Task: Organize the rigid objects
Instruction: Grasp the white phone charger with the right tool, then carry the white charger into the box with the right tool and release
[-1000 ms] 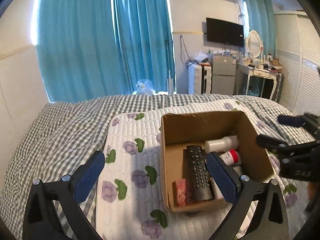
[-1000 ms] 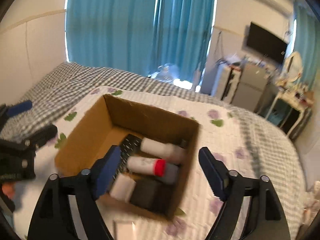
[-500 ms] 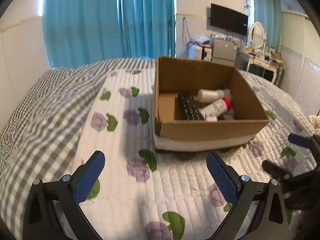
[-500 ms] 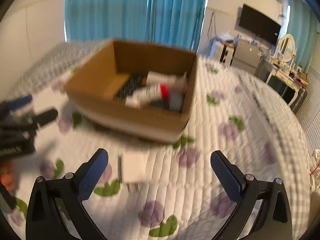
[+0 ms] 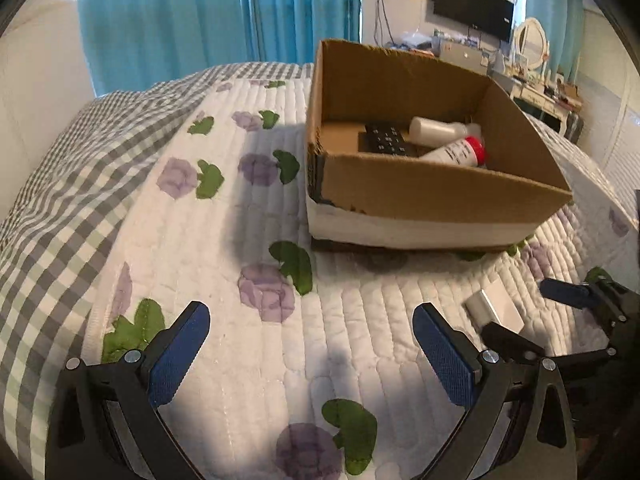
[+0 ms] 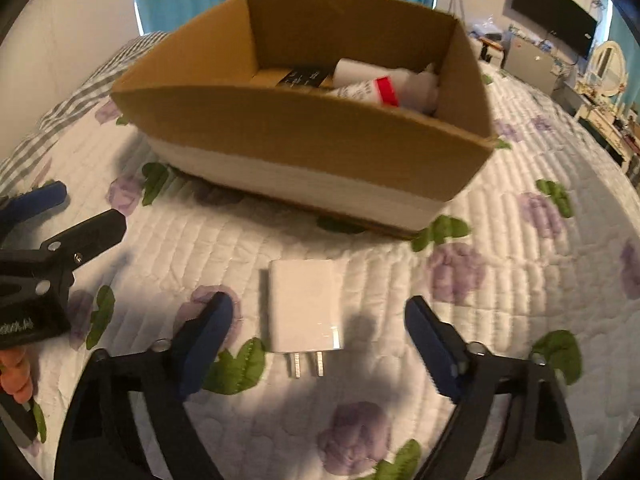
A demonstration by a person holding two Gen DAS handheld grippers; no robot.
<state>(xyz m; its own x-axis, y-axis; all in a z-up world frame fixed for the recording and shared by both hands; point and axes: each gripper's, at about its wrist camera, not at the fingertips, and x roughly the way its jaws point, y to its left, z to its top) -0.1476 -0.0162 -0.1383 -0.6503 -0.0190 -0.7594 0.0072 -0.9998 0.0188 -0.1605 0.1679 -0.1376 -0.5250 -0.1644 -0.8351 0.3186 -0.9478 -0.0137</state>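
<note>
A white plug charger (image 6: 303,307) lies flat on the floral quilt, prongs toward me, in front of a cardboard box (image 6: 304,128). My right gripper (image 6: 318,336) is open and low over the quilt, its fingers either side of the charger without touching it. The charger also shows in the left wrist view (image 5: 494,309), with the right gripper (image 5: 538,312) around it. My left gripper (image 5: 310,354) is open and empty above the quilt, in front of the box (image 5: 432,196). The box holds a black remote (image 5: 384,140), a white bottle (image 5: 438,130) and a red-capped bottle (image 5: 456,152).
The quilt (image 5: 248,240) covers a grey checked bedspread (image 5: 60,184). Blue curtains (image 5: 216,16) hang behind the bed. A TV (image 5: 474,6), a mirror and a cluttered dresser (image 5: 548,96) stand at the far right.
Both grippers have dropped from above the box to low over the quilt in front of it. The right gripper has closed in around the white charger, still open.
</note>
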